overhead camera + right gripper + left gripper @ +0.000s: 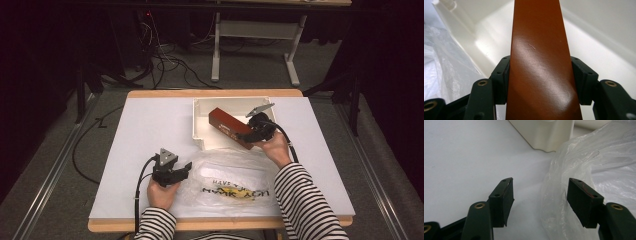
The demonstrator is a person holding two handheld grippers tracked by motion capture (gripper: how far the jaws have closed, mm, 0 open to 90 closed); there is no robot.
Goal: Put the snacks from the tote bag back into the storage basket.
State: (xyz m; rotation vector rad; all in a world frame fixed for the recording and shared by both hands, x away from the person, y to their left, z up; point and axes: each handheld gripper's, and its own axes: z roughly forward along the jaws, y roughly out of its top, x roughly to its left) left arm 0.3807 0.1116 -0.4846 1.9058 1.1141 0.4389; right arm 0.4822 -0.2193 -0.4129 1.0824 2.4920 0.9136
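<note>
Red-brown box point(231, 128) in right gripper point(254, 134), long axis diag. across tray point(200, 125)

The red-brown box point(540, 70) has a smooth, glossy skin that throws soft highlights, like coated card. The tray point(200, 131) at 12 o'clock looks like cream plastic, smooth with a slight sheen. The bag point(604, 170) at 6 o'clock is thin, clear, crinkled plastic film. The bench point(150, 130) has a matt white top with a wood-coloured edge. Each hand-held gripper's pads point(504, 197) are matt black and ribbed.
</note>
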